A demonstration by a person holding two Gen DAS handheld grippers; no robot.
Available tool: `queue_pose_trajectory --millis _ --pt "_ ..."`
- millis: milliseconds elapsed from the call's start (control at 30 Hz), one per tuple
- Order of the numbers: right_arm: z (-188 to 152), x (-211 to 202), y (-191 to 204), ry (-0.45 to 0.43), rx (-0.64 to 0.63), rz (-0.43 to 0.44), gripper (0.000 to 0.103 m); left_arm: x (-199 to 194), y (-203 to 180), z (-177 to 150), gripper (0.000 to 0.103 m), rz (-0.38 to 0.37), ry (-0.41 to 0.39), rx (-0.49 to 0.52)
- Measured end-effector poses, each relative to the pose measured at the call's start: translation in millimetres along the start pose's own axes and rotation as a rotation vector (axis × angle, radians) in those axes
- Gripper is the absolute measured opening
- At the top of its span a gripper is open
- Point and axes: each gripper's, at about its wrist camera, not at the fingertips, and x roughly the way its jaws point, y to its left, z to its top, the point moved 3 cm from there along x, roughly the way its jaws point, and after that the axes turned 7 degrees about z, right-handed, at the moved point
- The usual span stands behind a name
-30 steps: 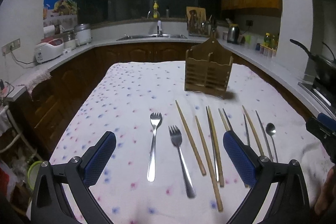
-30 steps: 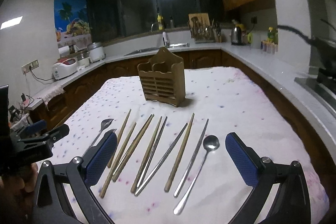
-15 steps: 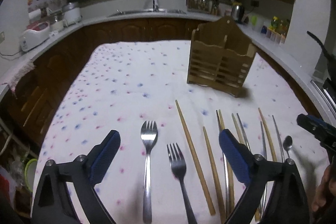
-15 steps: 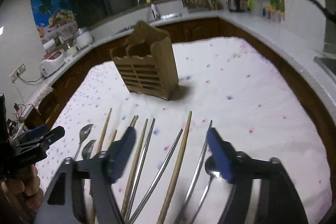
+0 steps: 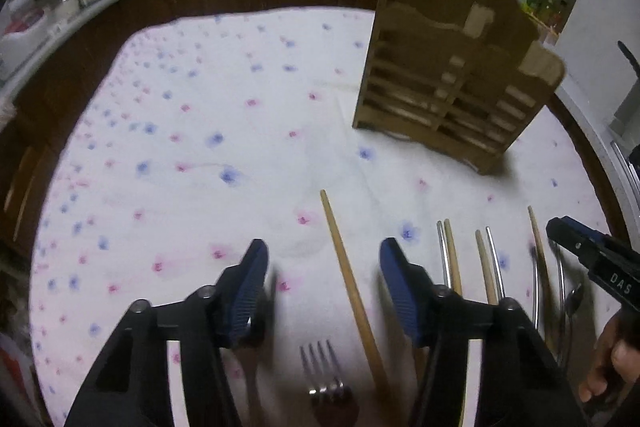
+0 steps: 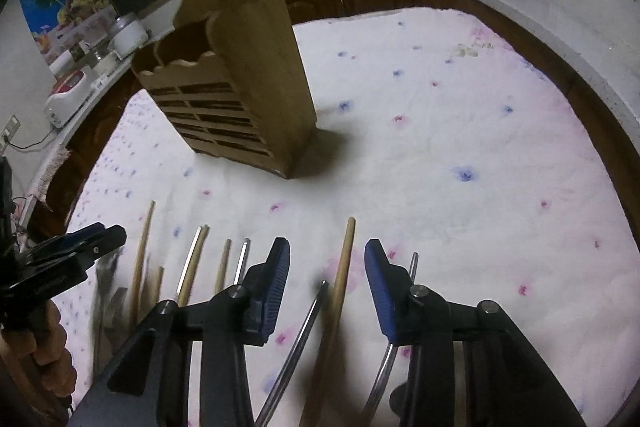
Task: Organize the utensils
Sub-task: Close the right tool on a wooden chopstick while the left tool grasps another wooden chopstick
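Blue pads of the left tongs [image 5: 322,263] have been closing, still apart around a chopstick [image 5: 352,287]; a fork [image 5: 326,383] is cut off below. The right tongs [image 6: 326,261] are also closing around blurry sticks [image 6: 340,283]. The holder [image 6: 228,75] stands upper left.

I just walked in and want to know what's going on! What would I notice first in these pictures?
First, the blue-padded left gripper and right gripper up close, fingers apart and just closing in over chopsticks lying on the flowered tablecloth. A wooden chopstick lies between the right gripper's fingers, untouched. Behind stands the tall wooden utensil holder, in the middle of the table.
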Motion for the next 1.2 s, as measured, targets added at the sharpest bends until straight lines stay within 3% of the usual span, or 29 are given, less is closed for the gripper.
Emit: queue_pose_trajectory --millis 133,233,433,533,567,633,700,933,1200 --pt "2 14 -5 0.036 0.005 -0.01 0.033 23 -9 13 0.051 0.005 0.034 0.03" --pt "0 23 -9 0.068 0.002 -0.022 0.027 42 -15 15 0.041 0.015 0.091 0.053" --pt "1 28 -3 0.058 -0.043 -0.076 0.025 50 -30 16 0.038 0.067 0.092 0.104" --pt "-1 31 4 0.055 -0.082 -0.114 0.023 53 -37 17 0.028 0.057 0.093 0.114" --pt "-1 32 4 0.054 -0.085 -0.117 0.021 53 -39 17 0.023 0.053 0.091 0.116" --pt "0 32 3 0.048 -0.082 -0.114 0.008 54 -40 18 0.017 0.045 0.082 0.114" --pt "1 31 0 0.045 -0.061 -0.097 0.007 53 -36 19 0.007 0.036 0.08 0.097" --pt "5 14 -1 -0.002 0.027 0.031 0.005 44 -29 18 0.004 -0.034 0.079 0.053" --pt "20 -35 8 -0.095 0.029 0.111 0.005 -23 -23 13 0.004 -0.118 -0.02 0.033"
